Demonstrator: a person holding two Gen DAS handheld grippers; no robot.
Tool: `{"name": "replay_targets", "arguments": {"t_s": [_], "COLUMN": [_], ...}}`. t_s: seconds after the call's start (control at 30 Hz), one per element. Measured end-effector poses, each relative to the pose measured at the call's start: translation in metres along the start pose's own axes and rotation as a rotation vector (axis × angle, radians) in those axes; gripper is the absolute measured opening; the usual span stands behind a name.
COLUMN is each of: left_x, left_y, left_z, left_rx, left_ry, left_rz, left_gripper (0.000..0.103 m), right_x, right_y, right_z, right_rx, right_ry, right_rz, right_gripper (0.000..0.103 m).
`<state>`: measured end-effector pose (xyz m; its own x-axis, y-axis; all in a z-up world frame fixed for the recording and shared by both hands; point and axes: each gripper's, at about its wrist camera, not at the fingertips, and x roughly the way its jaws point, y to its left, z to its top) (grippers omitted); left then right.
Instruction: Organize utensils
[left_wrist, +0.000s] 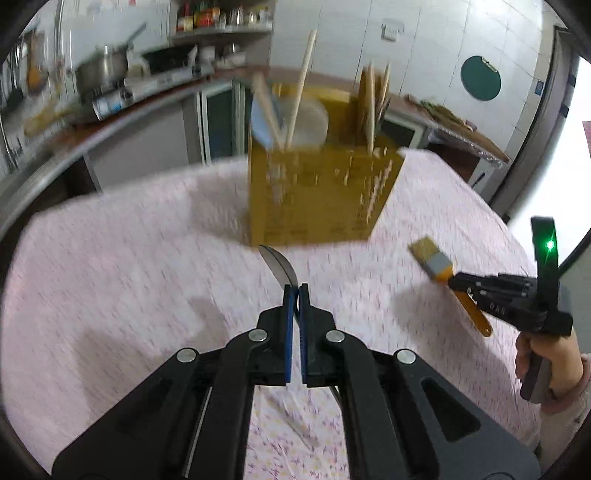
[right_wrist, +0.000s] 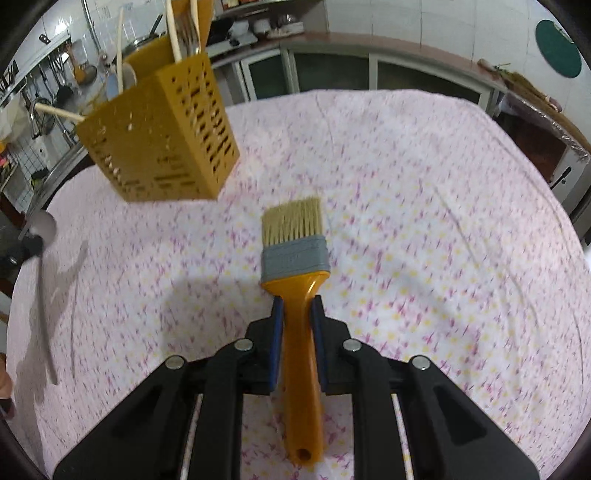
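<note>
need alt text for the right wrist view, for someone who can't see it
The right claw grips the orange handle of a pastry brush, bristles pointing away, above a pink floral tablecloth. A yellow perforated utensil holder with wooden utensils stands at upper left; at the left edge, the left claw holds a metal spoon.

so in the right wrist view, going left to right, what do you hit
spoon held in the left tongs → yellow utensil holder → brush clamped in the right tongs → green round board on the far wall
</note>
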<state>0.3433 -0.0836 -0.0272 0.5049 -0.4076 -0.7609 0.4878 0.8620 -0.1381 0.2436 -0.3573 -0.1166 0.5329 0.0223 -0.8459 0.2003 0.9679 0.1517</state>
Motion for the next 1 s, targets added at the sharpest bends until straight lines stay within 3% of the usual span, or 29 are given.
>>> {"name": "replay_targets", "arguments": {"t_s": [0.27,0.33,0.43,0.63,0.73,1.0], "left_x": [0.044,0.053,0.056,0.062,0.066,0.085], "left_y": [0.028,0.033,0.039,0.05,0.055,0.049], "left_z": [-0.028,-0.031,-0.031,-0.027,-0.023,-0.004], "left_rx": [-0.059,-0.05,-0.065,-0.107,-0.151,-0.174], "left_ry": [0.121,0.153,0.159,0.205,0.223,0.292], "left_rz": [-0.016,-0.012,-0.006,0.022,0.011,0.108], "left_gripper": [0.001,0.002,0.004,0.015,0.016,0.017], "right_x": [0.006,0.011,0.017,0.029,0.034,0.042], "right_y": [0.002,0.003,0.009,0.015,0.013,0.011], "right_z": [0.005,0.009,0.016,0.03,0.036,0.047], "right_rx": [-0.018,-0.021,-0.04,-0.115,-0.114,-0.15], "right_ry": [0.083,0.102,0.131,0.196,0.226,0.235], "right_rz": [0.033,0.032,0.026,0.012,0.027,0.008], "right_gripper": [0.021,0.033,0.039,0.041,0.041,0.036]}}
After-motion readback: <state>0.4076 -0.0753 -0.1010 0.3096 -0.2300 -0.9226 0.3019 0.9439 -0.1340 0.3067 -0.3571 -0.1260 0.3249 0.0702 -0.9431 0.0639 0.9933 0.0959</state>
